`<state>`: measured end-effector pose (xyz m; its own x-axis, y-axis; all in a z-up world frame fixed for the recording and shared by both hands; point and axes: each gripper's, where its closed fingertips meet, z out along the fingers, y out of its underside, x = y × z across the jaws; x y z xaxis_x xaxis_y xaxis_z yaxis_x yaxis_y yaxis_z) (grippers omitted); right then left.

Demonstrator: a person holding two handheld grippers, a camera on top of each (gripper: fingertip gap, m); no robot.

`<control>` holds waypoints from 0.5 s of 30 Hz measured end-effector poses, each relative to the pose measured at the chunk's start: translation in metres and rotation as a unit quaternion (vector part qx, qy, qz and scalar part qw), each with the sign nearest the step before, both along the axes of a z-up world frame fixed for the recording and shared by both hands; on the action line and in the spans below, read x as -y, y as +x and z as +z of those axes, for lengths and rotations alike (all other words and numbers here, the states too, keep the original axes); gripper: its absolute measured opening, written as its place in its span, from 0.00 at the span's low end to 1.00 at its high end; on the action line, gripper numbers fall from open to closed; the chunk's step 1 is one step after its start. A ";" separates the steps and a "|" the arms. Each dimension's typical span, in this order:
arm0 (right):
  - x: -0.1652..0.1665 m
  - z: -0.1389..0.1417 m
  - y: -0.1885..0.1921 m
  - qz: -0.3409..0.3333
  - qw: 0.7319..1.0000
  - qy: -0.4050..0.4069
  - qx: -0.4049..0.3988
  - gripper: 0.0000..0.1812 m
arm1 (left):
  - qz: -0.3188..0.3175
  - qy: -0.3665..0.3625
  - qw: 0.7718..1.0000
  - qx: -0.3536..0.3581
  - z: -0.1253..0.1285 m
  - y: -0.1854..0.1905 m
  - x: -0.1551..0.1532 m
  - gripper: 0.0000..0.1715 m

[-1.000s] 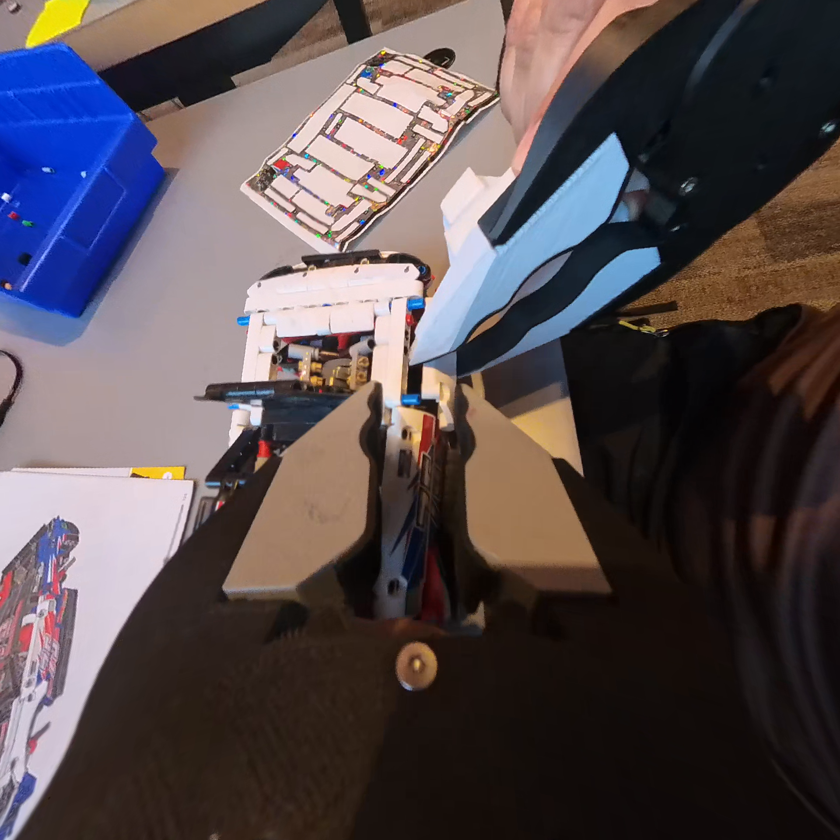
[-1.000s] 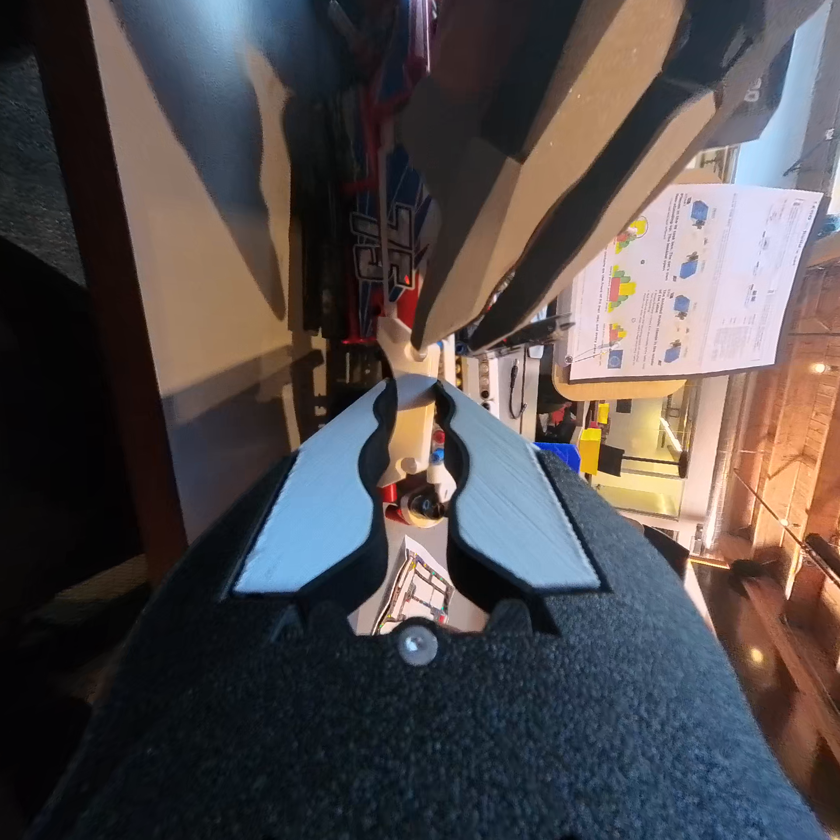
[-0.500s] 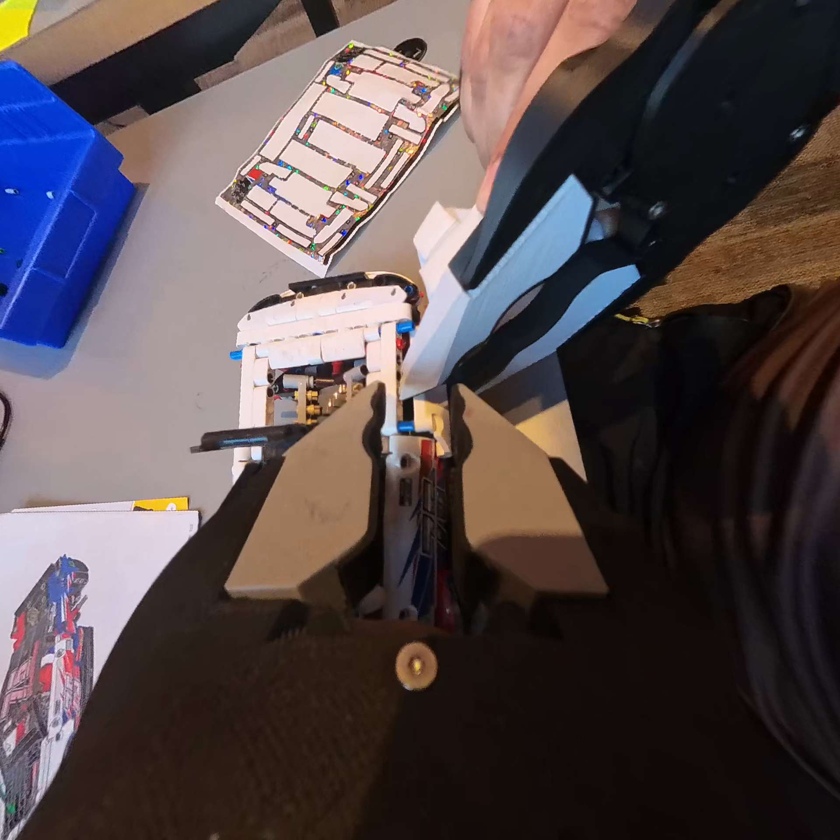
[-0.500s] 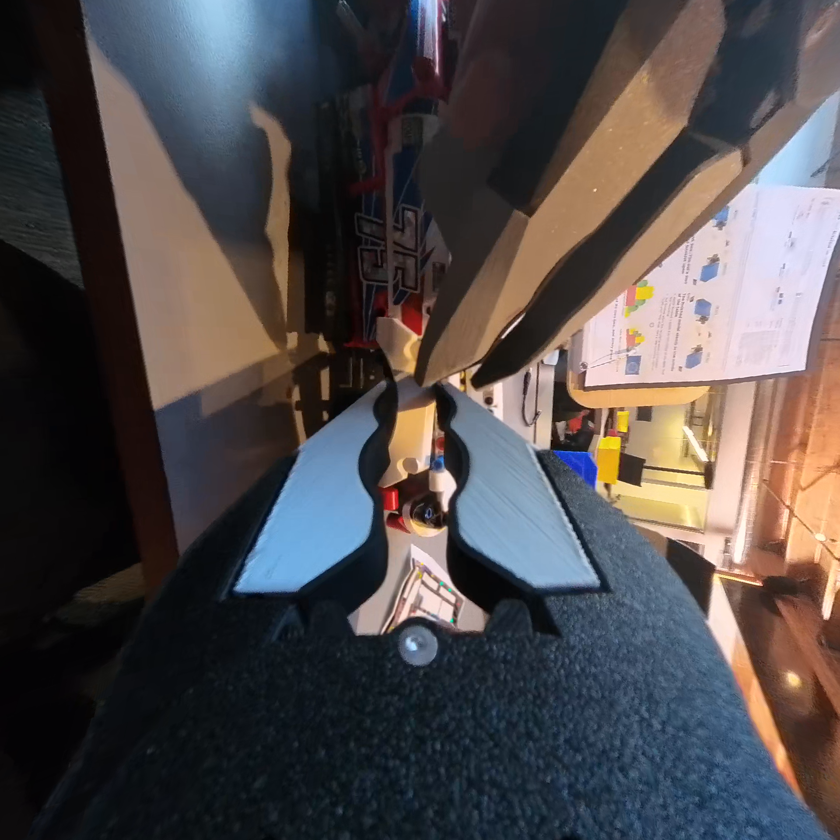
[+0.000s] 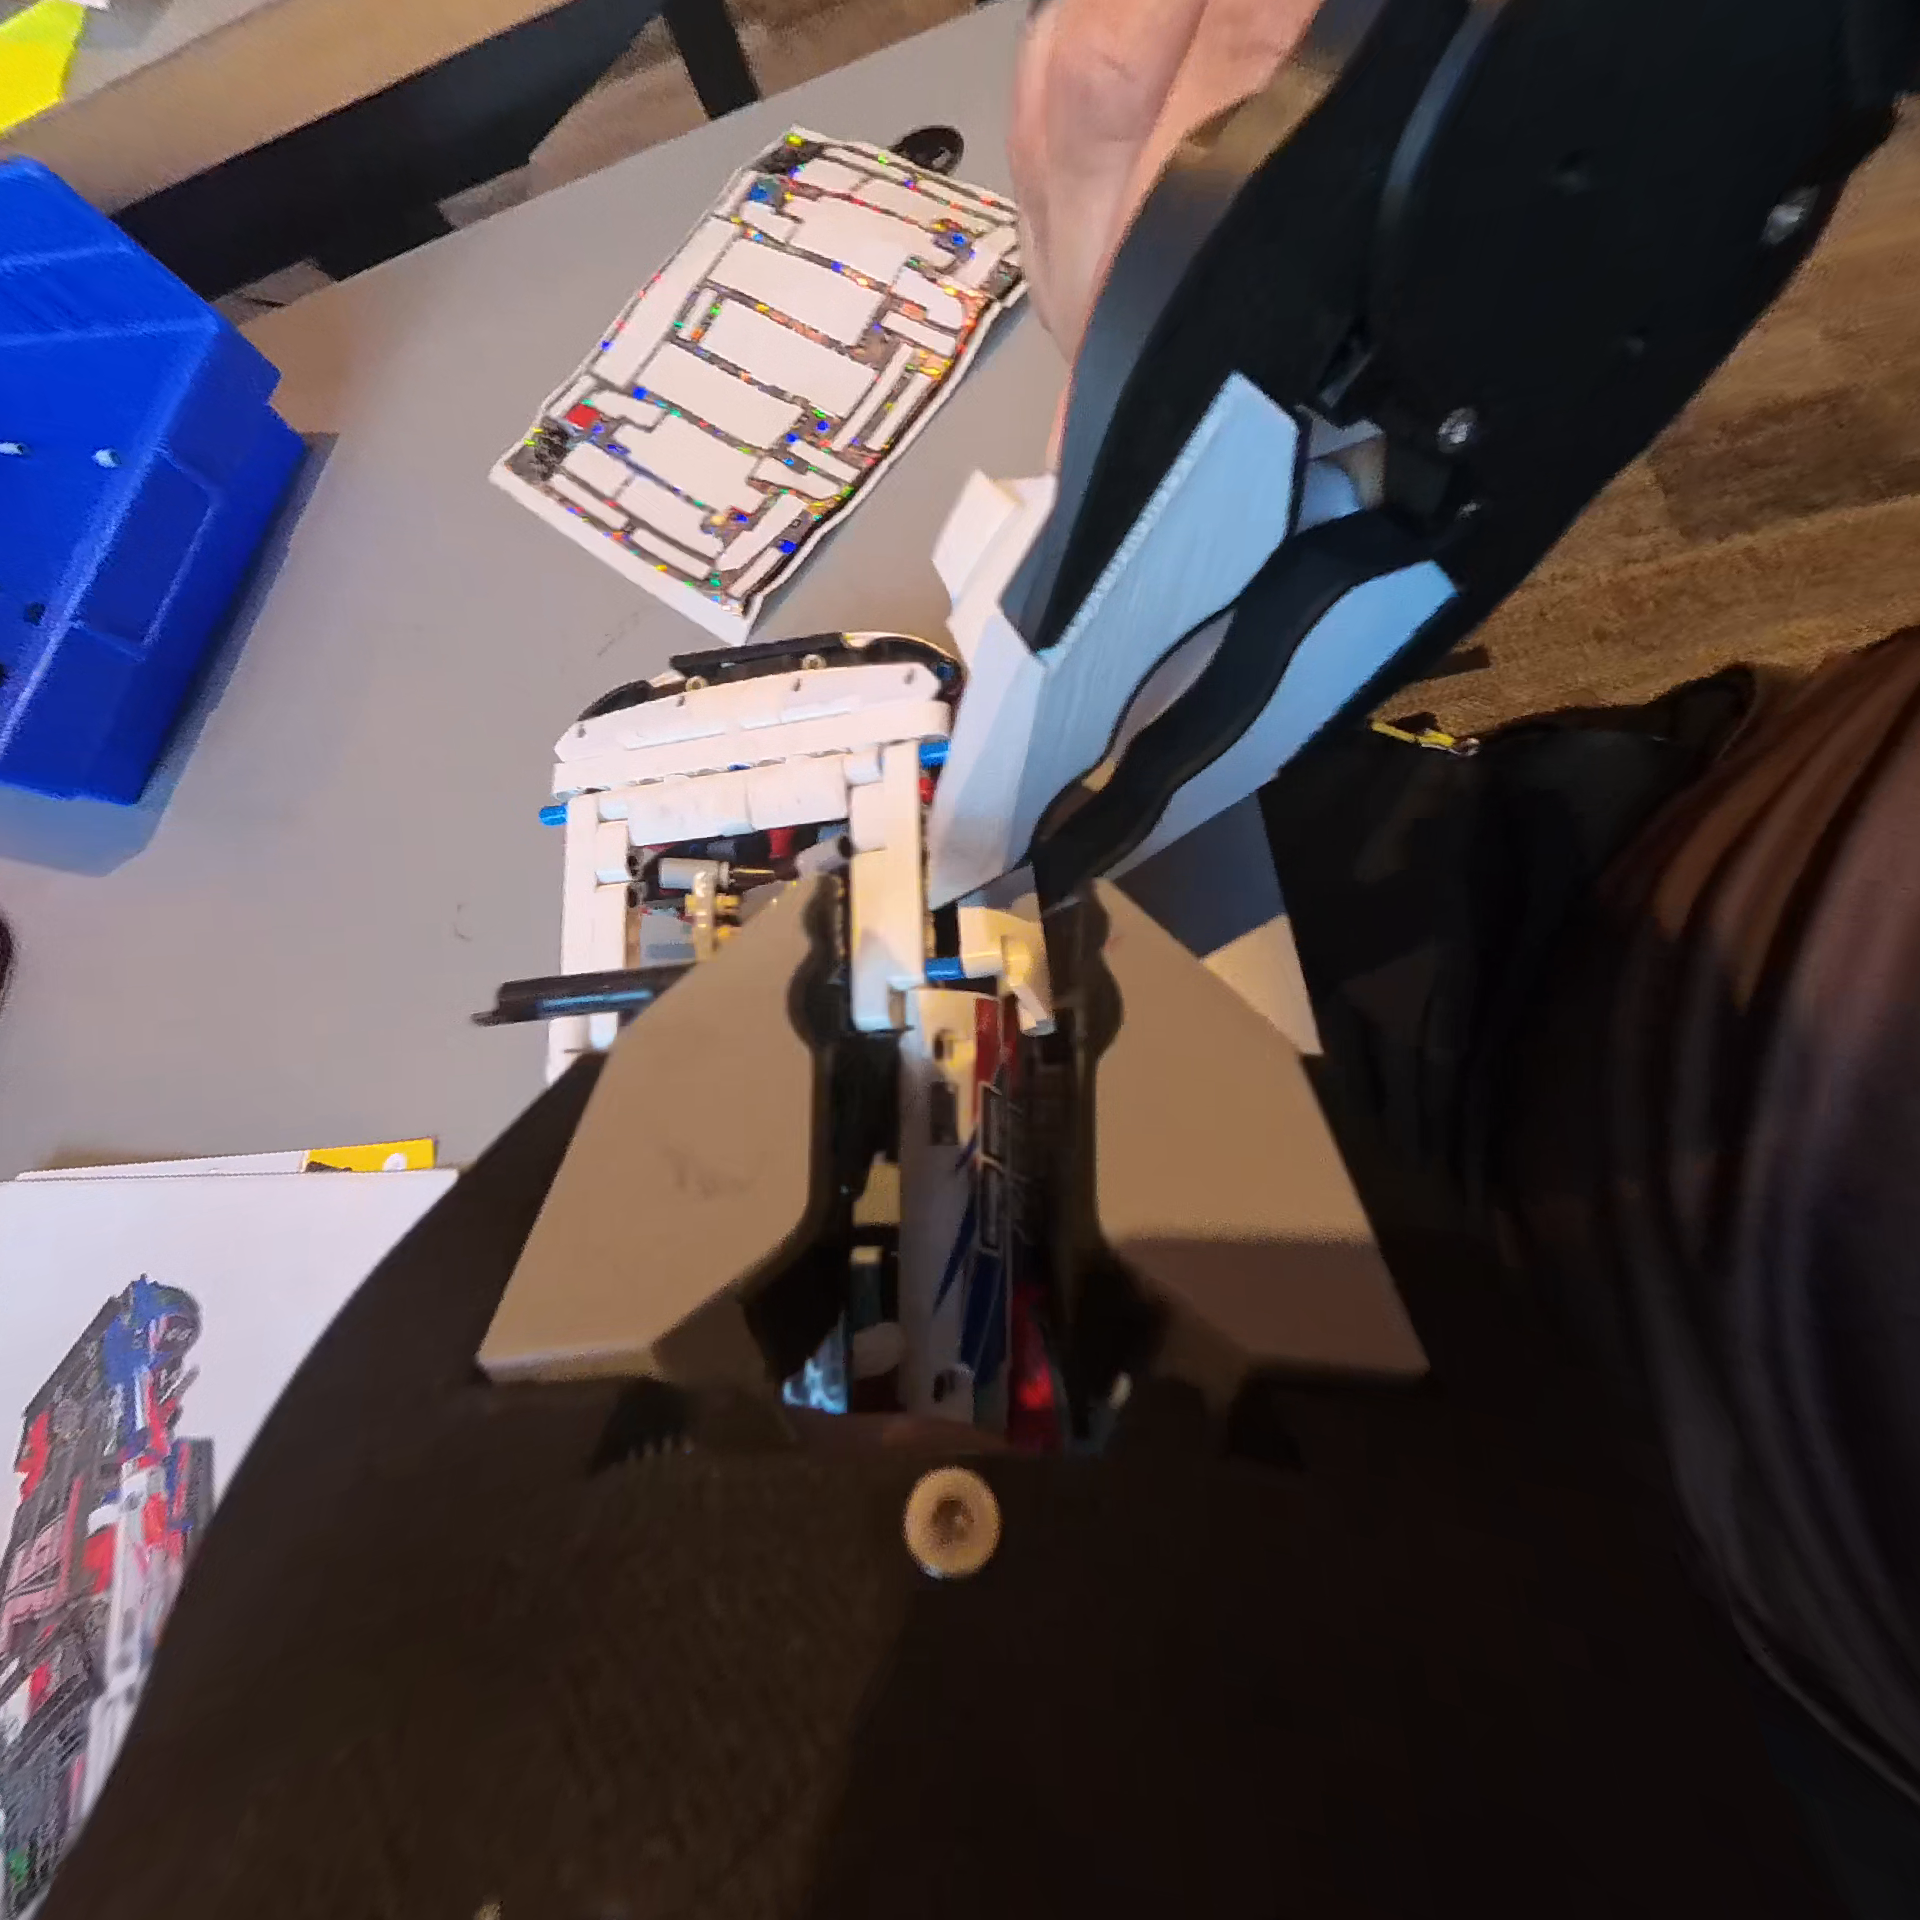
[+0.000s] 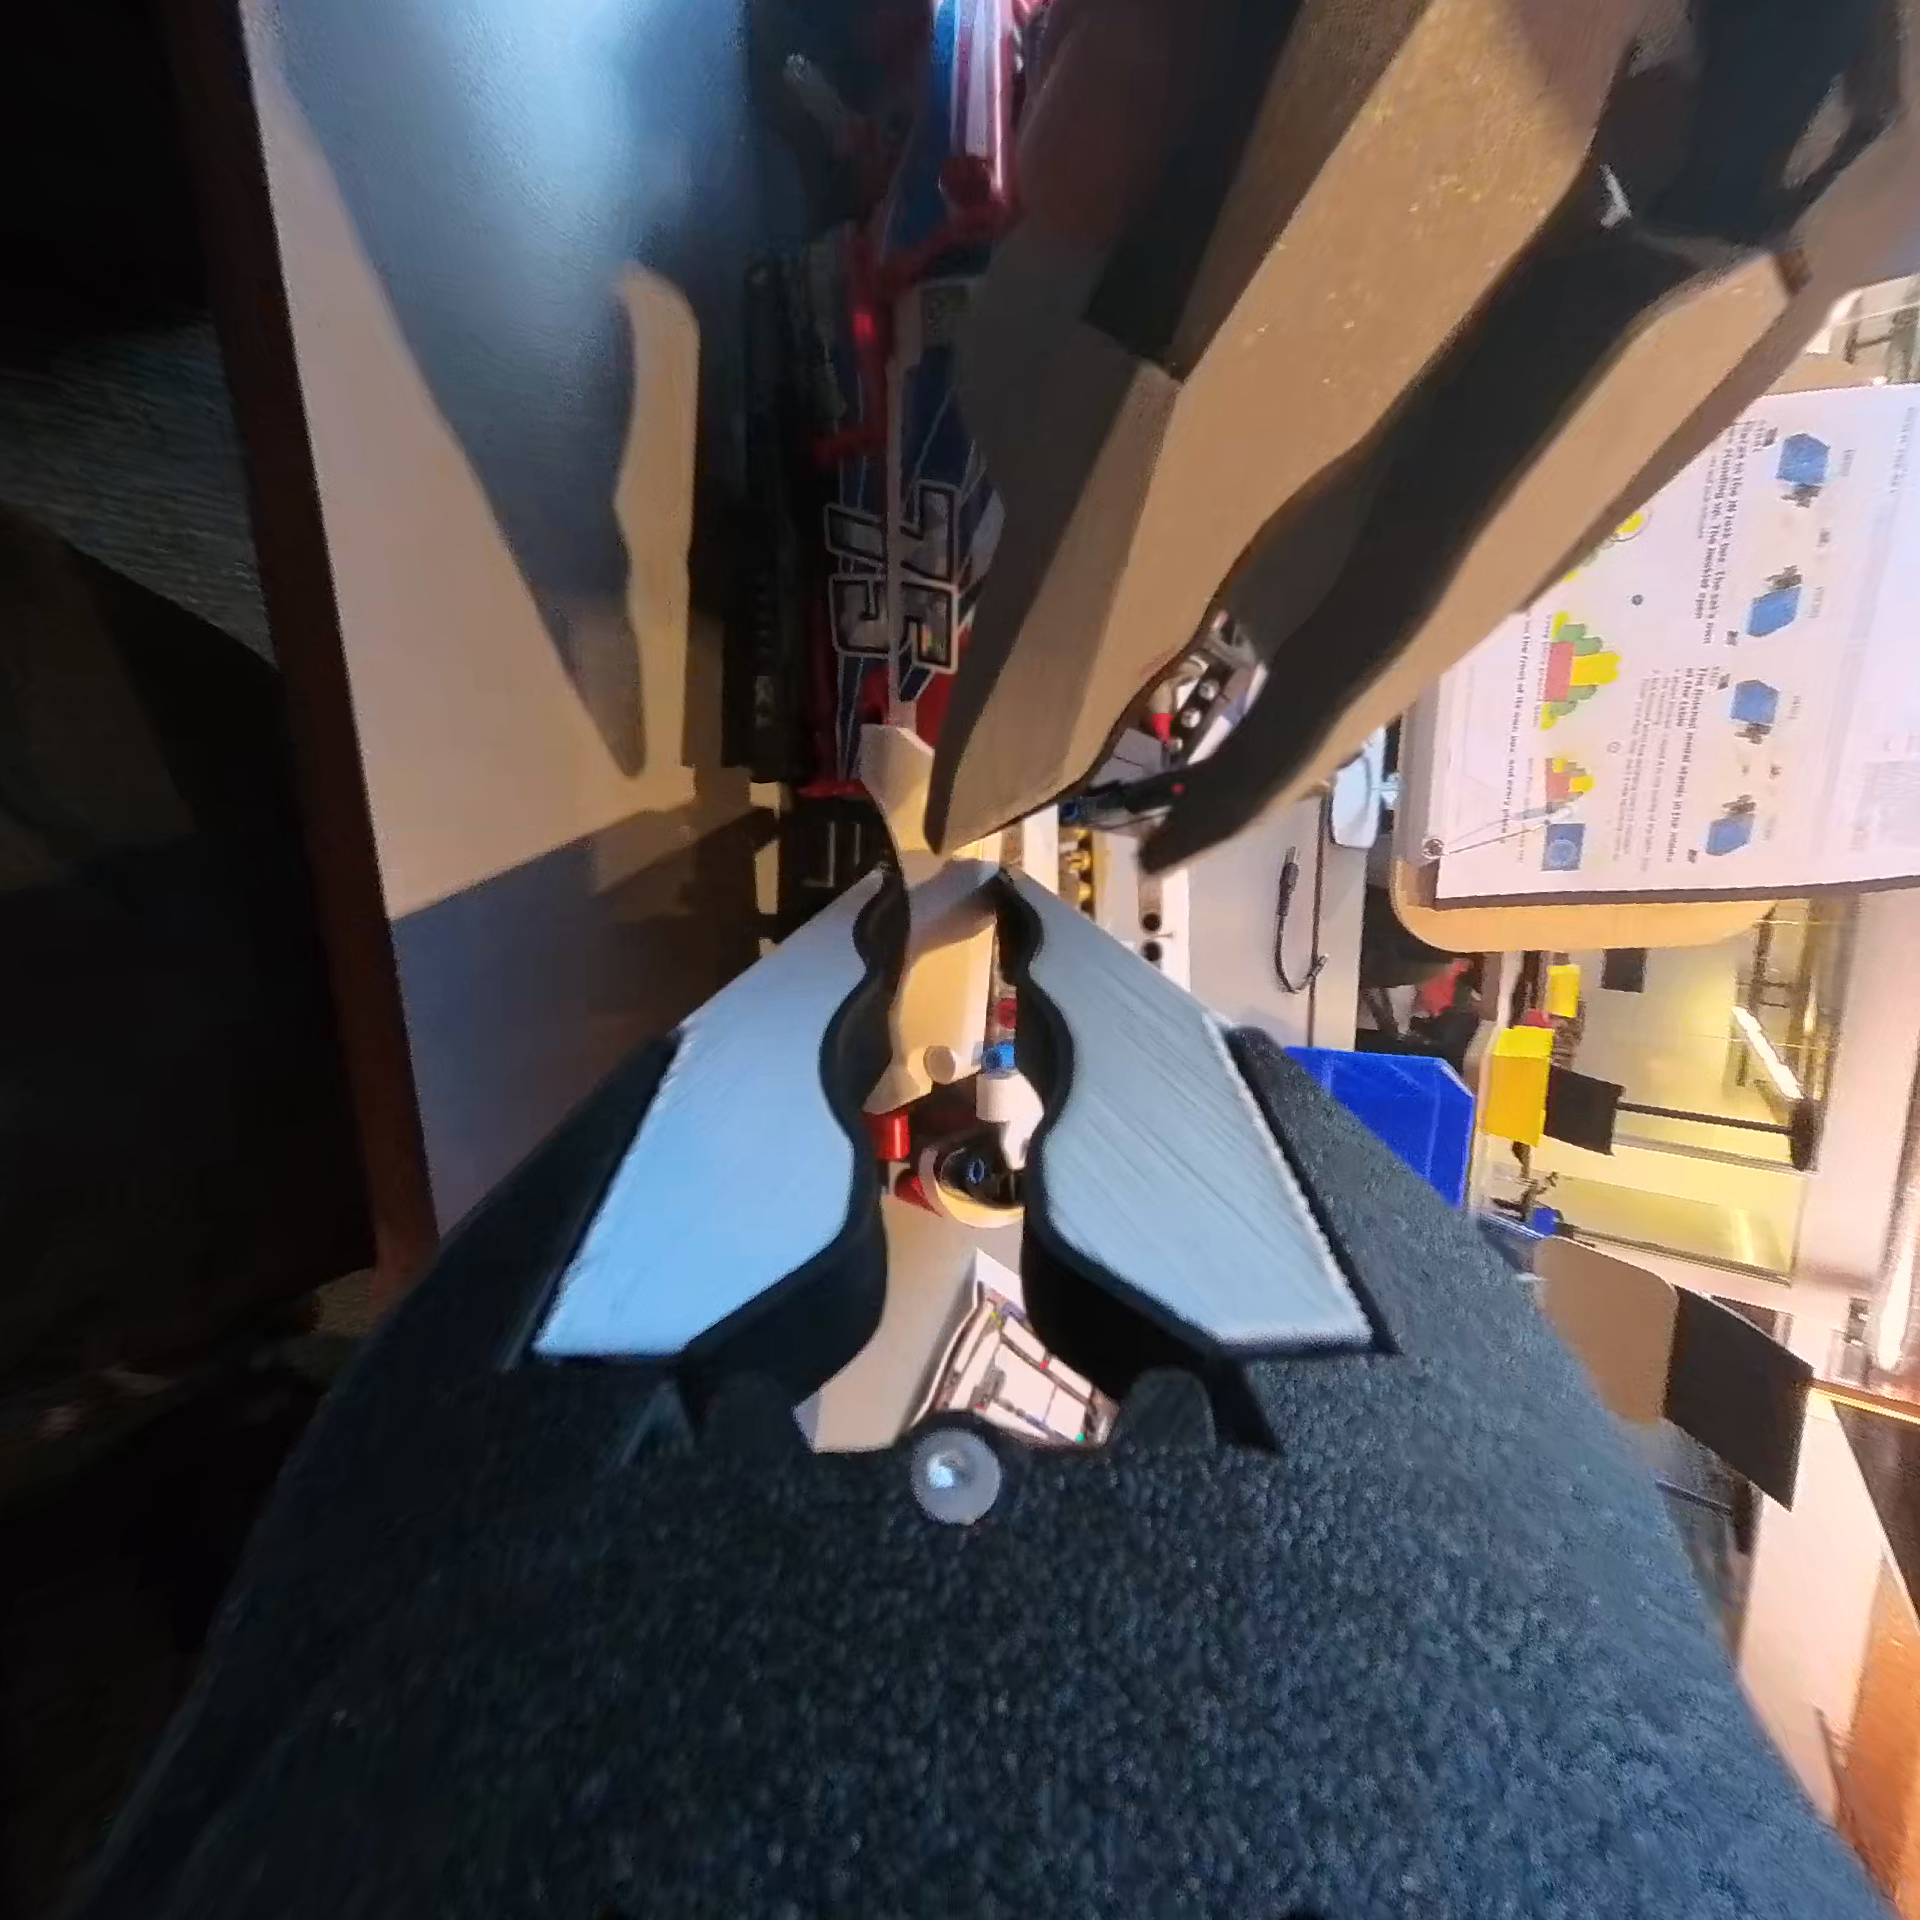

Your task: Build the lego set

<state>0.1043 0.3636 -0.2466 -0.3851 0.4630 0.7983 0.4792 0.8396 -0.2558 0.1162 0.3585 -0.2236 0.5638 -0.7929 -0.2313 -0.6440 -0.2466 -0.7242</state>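
The left gripper (image 5: 940,935) is clamping the lego car (image 5: 748,790); the right gripper (image 6: 945,894) is pinching its white piece (image 6: 940,966). Only the left view is showing the sticker sheet (image 5: 769,384) ahead.

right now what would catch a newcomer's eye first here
The white lego car at centre, with both grippers on it: the left gripper shut on its striped side, the right gripper pinching a white piece at the car's edge. Beyond lie a glittery sticker sheet and, far left, a blue bin.

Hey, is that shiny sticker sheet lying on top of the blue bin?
No, the sticker sheet lies flat on the grey table, apart from the blue bin.
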 end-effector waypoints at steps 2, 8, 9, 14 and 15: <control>0.002 0.000 0.001 0.003 1.000 -0.011 0.004 0.10 | 0.001 -0.003 1.000 -0.002 0.000 -0.002 -0.001 0.25; 0.002 0.002 0.002 0.004 1.000 0.000 0.006 0.10 | -0.002 -0.022 0.999 -0.027 -0.007 0.003 -0.008 0.28; 0.001 0.001 0.002 0.003 1.000 0.001 0.007 0.10 | -0.002 -0.029 0.999 -0.026 -0.008 0.004 -0.008 0.28; 0.003 -0.001 0.003 0.006 1.000 0.015 -0.003 0.10 | -0.007 -0.055 0.998 -0.024 -0.012 0.007 -0.007 0.27; 0.002 -0.001 0.003 0.006 1.000 0.018 -0.006 0.10 | -0.006 -0.055 0.998 -0.029 -0.012 0.006 -0.007 0.27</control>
<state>0.1071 0.3614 -0.2477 -0.3814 0.4295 0.8186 0.4662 0.8540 -0.2309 0.1226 0.3656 -0.2359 0.5430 -0.8214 -0.1746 -0.6872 -0.3153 -0.6545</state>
